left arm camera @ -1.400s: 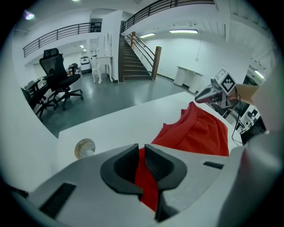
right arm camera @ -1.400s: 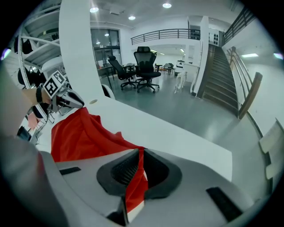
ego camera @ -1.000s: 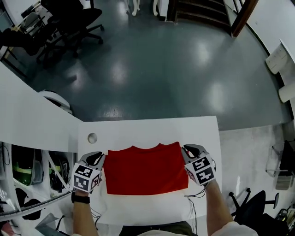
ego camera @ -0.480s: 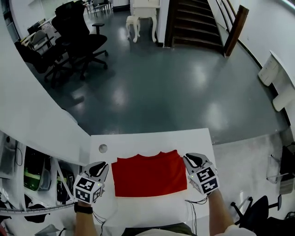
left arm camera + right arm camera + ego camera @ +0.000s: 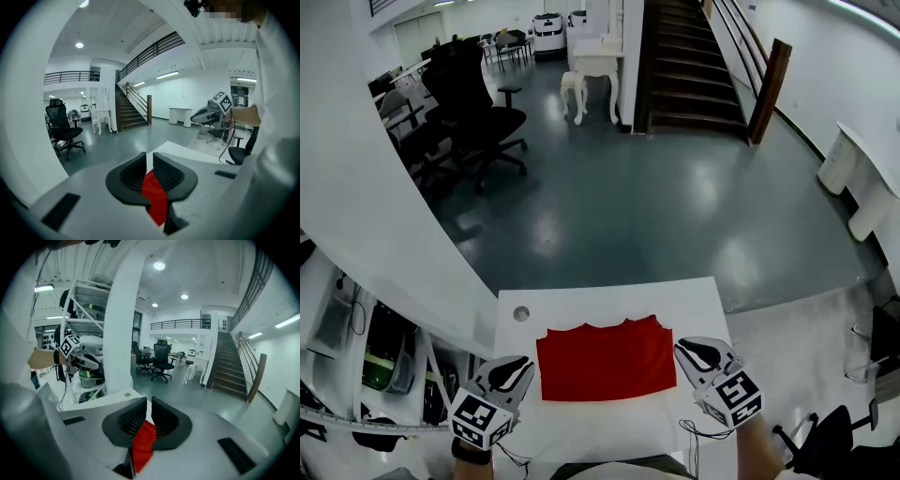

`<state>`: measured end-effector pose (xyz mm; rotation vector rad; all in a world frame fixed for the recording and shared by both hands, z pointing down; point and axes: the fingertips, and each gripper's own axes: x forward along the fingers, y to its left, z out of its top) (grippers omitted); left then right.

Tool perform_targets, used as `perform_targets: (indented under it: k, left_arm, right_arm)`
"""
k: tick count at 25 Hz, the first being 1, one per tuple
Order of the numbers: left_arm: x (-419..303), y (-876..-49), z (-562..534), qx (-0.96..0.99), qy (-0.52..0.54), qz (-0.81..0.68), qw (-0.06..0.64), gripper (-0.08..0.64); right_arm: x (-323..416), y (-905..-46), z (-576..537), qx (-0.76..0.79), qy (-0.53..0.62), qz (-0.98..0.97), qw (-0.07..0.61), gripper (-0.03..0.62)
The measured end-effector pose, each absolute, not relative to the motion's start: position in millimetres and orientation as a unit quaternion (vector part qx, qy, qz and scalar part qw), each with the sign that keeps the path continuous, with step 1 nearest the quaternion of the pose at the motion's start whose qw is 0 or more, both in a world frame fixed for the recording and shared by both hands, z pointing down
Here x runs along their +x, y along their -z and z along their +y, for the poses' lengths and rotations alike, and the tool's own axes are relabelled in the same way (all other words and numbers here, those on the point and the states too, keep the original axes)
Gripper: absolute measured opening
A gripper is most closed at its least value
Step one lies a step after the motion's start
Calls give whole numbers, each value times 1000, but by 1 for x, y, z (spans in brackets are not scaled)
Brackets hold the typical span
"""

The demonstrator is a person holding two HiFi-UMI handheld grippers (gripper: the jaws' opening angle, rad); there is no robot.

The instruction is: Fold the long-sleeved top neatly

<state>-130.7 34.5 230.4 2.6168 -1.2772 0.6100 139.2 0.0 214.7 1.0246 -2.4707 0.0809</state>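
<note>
Left claw pinching red top at lower-left, right claw pinching lower-right, white surface beneath.

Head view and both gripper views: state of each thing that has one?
red top: folded into a rectangle, neckline at the far edge, pinched at both side edges
left gripper: shut on the red top, fabric between its jaws
right gripper: shut on the red top, fabric between its jaws
</note>
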Motion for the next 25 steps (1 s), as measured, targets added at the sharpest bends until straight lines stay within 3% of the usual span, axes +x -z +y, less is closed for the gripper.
perform_targets:
  k: [7, 16, 25]
  left_arm:
    - [-102, -210, 92, 896, -205, -390, 57, 31]
    - [-81, -209, 142, 901, -195, -372, 105, 9]
    - [-69, -206, 152, 906, -189, -365, 100, 8]
  right_arm:
    - [143, -179, 62, 367, -21, -908, 204, 17]
    - [152, -156, 110, 357, -4, -919, 165, 12]
    - [149, -149, 123, 357, -2, -925, 128, 11]
